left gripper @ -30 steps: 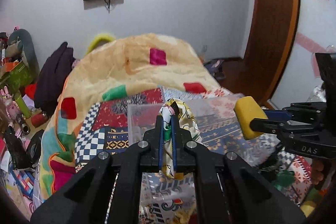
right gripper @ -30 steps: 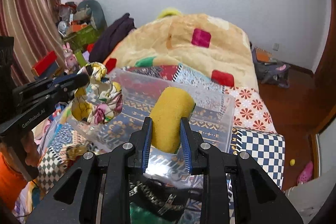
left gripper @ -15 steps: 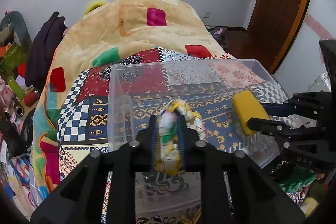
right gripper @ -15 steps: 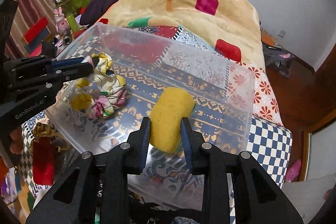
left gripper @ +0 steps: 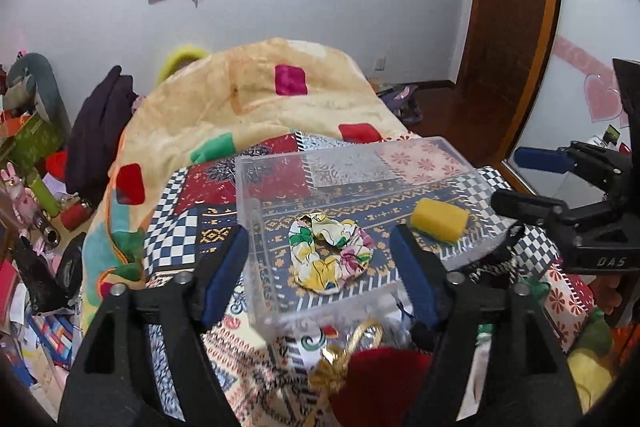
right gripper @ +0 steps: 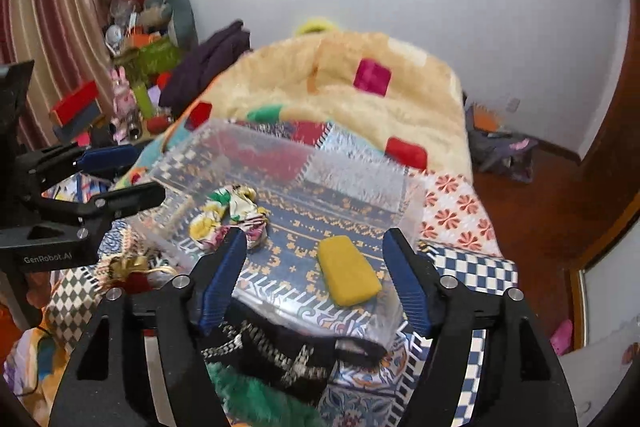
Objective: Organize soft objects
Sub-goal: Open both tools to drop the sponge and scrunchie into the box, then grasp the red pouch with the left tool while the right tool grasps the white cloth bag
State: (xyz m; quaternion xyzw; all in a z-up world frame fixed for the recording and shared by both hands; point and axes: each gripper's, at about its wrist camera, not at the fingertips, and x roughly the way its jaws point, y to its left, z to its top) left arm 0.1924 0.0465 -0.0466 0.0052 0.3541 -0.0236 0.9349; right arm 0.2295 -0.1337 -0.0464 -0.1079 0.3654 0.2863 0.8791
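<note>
A clear plastic bin (left gripper: 280, 163) (right gripper: 412, 199) stands on the patterned bedspread. Inside it lie a floral scrunchie (left gripper: 330, 257) (right gripper: 232, 213) on the left and a yellow sponge (left gripper: 440, 225) (right gripper: 348, 275) on the right. My left gripper (left gripper: 320, 275) is open and empty, just in front of the bin's near wall; it also shows in the right wrist view (right gripper: 120, 175). My right gripper (right gripper: 314, 279) is open and empty, above the bin's near right edge; it also shows in the left wrist view (left gripper: 532, 183).
In front of the bin lies a heap of soft things: a dark red fuzzy piece (left gripper: 380, 379), a gold ribbon (left gripper: 340, 359), a black patterned cloth (right gripper: 288, 351) and a green fuzzy piece (right gripper: 256, 399). A beige blanket (left gripper: 260, 107) covers the far bed. Clutter (right gripper: 132, 67) fills the left side.
Both grippers opened and let go: the scrunchie and the sponge now lie in the bin. Both grippers have drawn back and risen, with the view tilting up.
</note>
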